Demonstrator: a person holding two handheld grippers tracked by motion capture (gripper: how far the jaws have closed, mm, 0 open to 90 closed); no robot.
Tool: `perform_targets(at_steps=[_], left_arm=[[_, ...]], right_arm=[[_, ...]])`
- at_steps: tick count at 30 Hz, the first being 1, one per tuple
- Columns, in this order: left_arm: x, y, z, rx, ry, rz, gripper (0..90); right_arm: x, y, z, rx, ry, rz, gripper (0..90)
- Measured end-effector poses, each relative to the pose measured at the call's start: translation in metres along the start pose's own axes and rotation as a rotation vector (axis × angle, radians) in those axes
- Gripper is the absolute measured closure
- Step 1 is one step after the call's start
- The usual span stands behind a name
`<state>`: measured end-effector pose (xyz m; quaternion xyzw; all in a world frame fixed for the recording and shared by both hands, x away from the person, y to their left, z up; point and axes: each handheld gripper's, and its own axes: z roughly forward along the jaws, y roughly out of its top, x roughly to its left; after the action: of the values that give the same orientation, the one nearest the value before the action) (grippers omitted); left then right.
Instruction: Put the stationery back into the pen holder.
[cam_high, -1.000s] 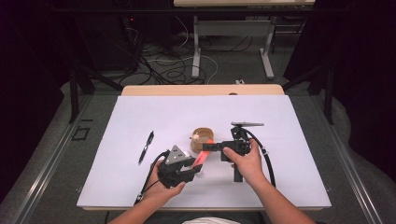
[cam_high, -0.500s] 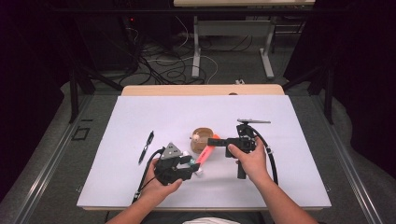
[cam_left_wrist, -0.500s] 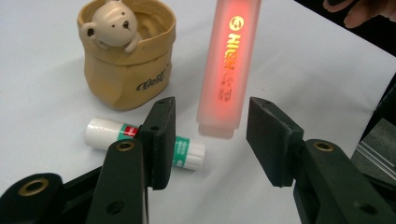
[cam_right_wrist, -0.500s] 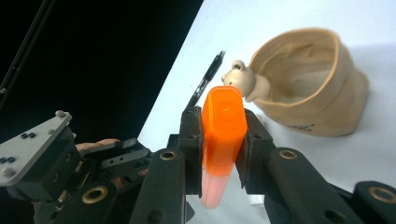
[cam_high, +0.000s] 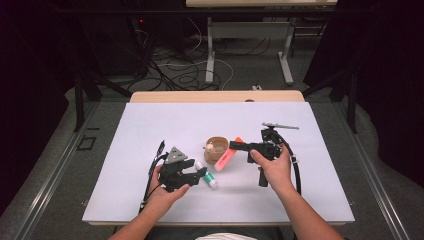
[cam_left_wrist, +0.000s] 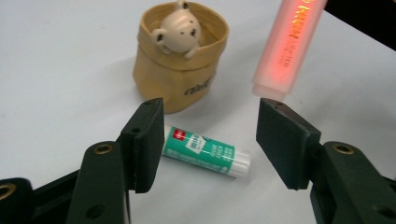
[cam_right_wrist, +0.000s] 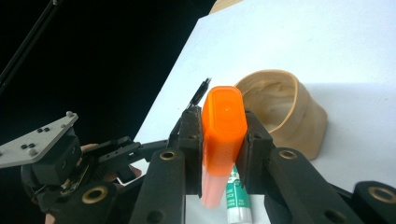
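Glue stick (cam_left_wrist: 205, 151) | lies flat at pouch's (cam_high: 216, 148) six o'clock | left gripper (cam_high: 196, 175) just opening, jaws empty | right gripper (cam_right_wrist: 223, 149) clamps highlighter (cam_right_wrist: 222, 135), kept upright for pouch

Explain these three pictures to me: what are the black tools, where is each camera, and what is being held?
No robot here: a person holds a hand tool with two black fingers in each hand. The high view looks down on the white table. The other two cameras ride on the tools and look along their fingers.

The right gripper is shut on an orange highlighter, its fingers pressing either side of the cap. The left gripper is open: its fingers have just been opening, and a glue stick lies on the table between them, unpressed. Behind it stands a tan pouch with a small bear figure in it. A black pen lies at the left.
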<state>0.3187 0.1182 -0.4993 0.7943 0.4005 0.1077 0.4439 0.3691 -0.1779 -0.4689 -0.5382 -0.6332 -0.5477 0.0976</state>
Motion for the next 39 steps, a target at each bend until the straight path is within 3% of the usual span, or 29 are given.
perform_targets(at_steps=[4, 10, 14, 21, 24, 29, 35, 39], left_arm=[[0.011, 0.000, 0.001, -0.007, 0.017, -0.013, 41.7], [0.024, 0.003, -0.004, -0.039, 0.078, 0.011, 38.6], [0.032, 0.005, -0.010, -0.059, 0.088, -0.007, 36.6], [0.047, 0.006, -0.018, -0.099, 0.154, -0.040, 27.8], [0.053, 0.006, -0.020, -0.111, 0.137, -0.070, 16.7], [0.059, 0.005, -0.022, -0.117, 0.143, -0.103, 13.2], [0.063, 0.003, -0.019, -0.115, 0.152, -0.097, 1.2], [0.063, 0.002, -0.018, -0.110, 0.157, -0.077, 0.4]], right_arm=[[-0.001, 0.002, -0.003, -0.006, -0.006, -0.001, 74.9], [-0.003, 0.007, -0.006, -0.025, -0.010, -0.020, 74.9], [-0.001, 0.010, -0.008, -0.041, -0.028, -0.030, 74.9], [0.004, 0.020, -0.007, -0.060, -0.058, -0.078, 74.9], [0.008, 0.026, -0.005, -0.075, -0.081, -0.111, 74.9], [0.016, 0.038, 0.001, -0.074, -0.093, -0.140, 74.8], [0.023, 0.048, 0.011, -0.080, -0.131, -0.192, 74.8], [0.024, 0.052, 0.016, -0.090, -0.156, -0.230, 74.8]])
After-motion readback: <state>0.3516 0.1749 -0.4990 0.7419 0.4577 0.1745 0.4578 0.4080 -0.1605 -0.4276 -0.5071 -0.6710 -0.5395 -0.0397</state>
